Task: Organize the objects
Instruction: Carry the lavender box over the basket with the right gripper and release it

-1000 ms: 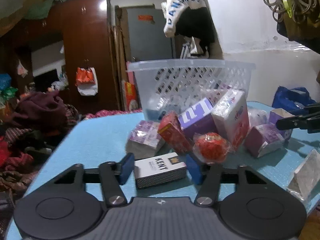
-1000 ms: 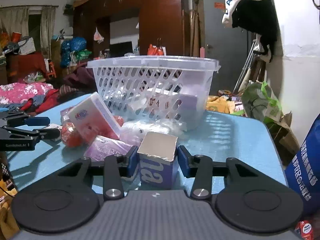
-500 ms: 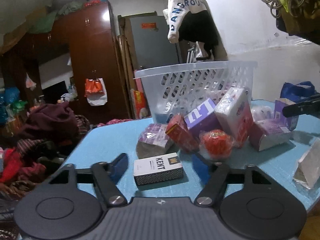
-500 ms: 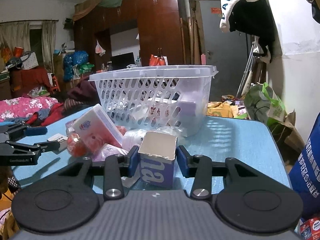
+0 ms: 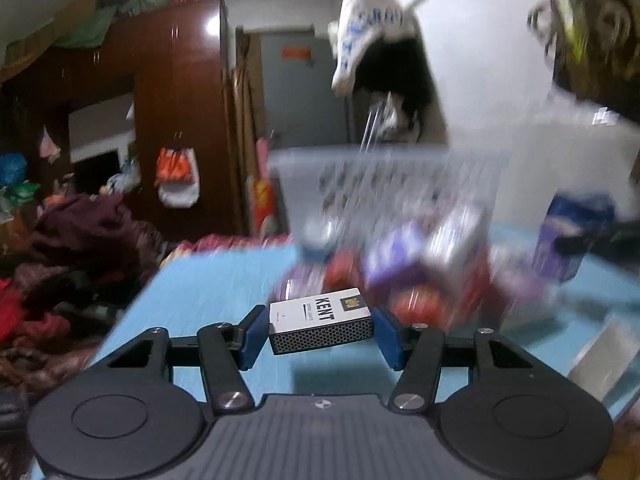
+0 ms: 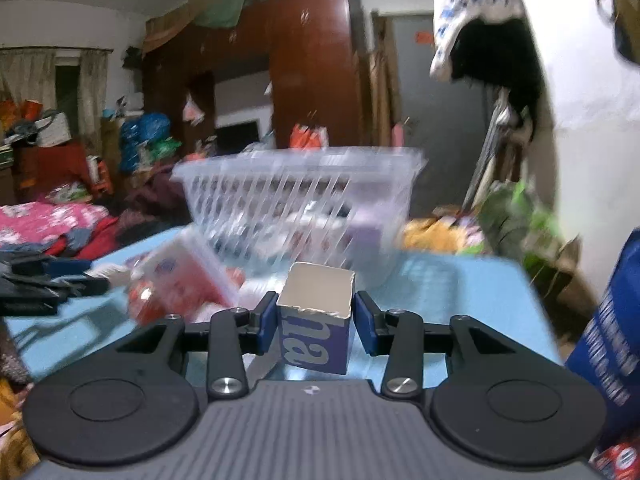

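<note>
My left gripper (image 5: 320, 330) is shut on a white KENT box (image 5: 320, 320) and holds it above the blue table (image 5: 208, 288). My right gripper (image 6: 316, 322) is shut on an open purple carton (image 6: 316, 330), also lifted off the table (image 6: 460, 284). A clear plastic basket (image 5: 384, 184) stands behind a blurred pile of purple, red and white packets (image 5: 420, 268). In the right wrist view the basket (image 6: 300, 204) is straight ahead with a red and white packet (image 6: 180, 280) in front of it. The left gripper (image 6: 44, 280) shows at that view's left edge.
A dark wardrobe (image 5: 160, 120) and heaps of clothes (image 5: 60, 260) lie left of the table. A white and black garment (image 5: 380, 40) hangs above the basket. A blue bag (image 6: 608, 340) stands at the right. A clear packet (image 5: 600, 356) lies at the table's right edge.
My left gripper has closed on the KENT box and lifted it. My right gripper has lifted the purple carton. Both views have moved fast and are blurred.
</note>
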